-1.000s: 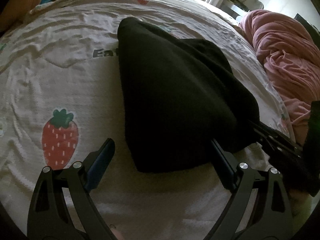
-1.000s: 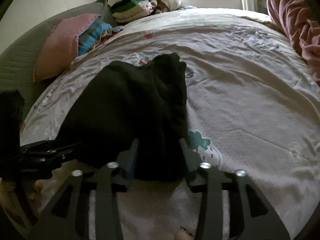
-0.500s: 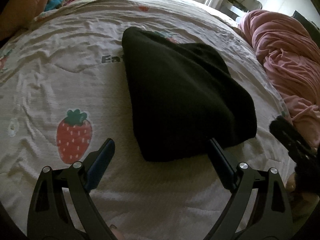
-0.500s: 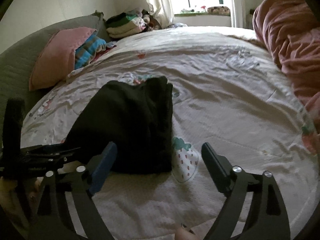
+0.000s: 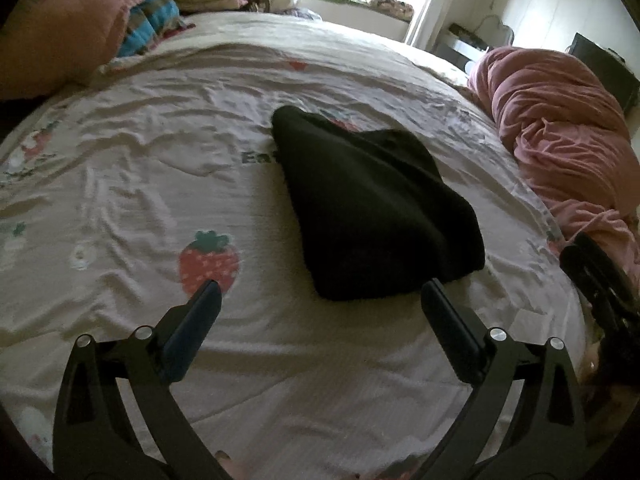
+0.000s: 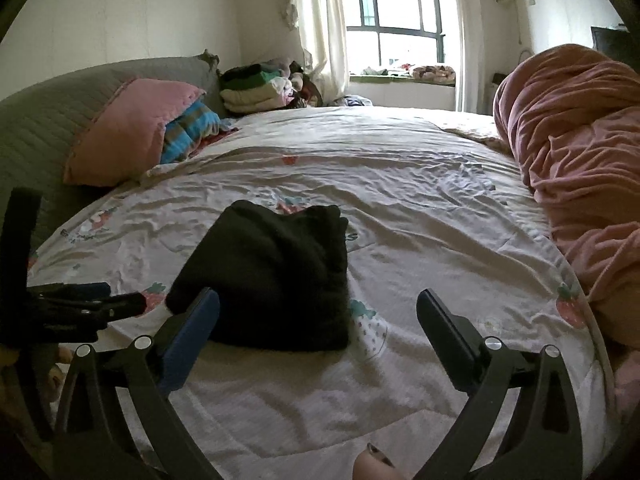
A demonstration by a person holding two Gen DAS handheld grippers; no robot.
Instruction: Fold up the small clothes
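Note:
A folded black garment [image 5: 372, 208] [image 6: 276, 276] lies flat in the middle of the strawberry-print bed sheet [image 5: 132, 184] [image 6: 432, 208]. My left gripper [image 5: 320, 288] hovers above the sheet just short of the garment's near edge. Its jaws are opening wide, with nothing between the pads. My right gripper [image 6: 318, 295] also stands back from the garment, jaws opening, and touches no cloth. The garment's near left corner is hidden behind its left finger [image 6: 192, 328]. Each gripper shows at the edge of the other's view: the right gripper [image 5: 592, 276], the left gripper [image 6: 80, 304].
A bunched pink duvet [image 5: 560, 128] [image 6: 580, 168] fills the bed's right side. A pink pillow [image 6: 132, 128] and a striped blanket [image 6: 188, 128] lie at the headboard, with a stack of folded clothes [image 6: 256, 88] behind. A window [image 6: 392, 20] is at the far end.
The right gripper let go of the black garment and opened wide. Both grippers pulled back and rose, so the garment now lies farther off and flat on the sheet.

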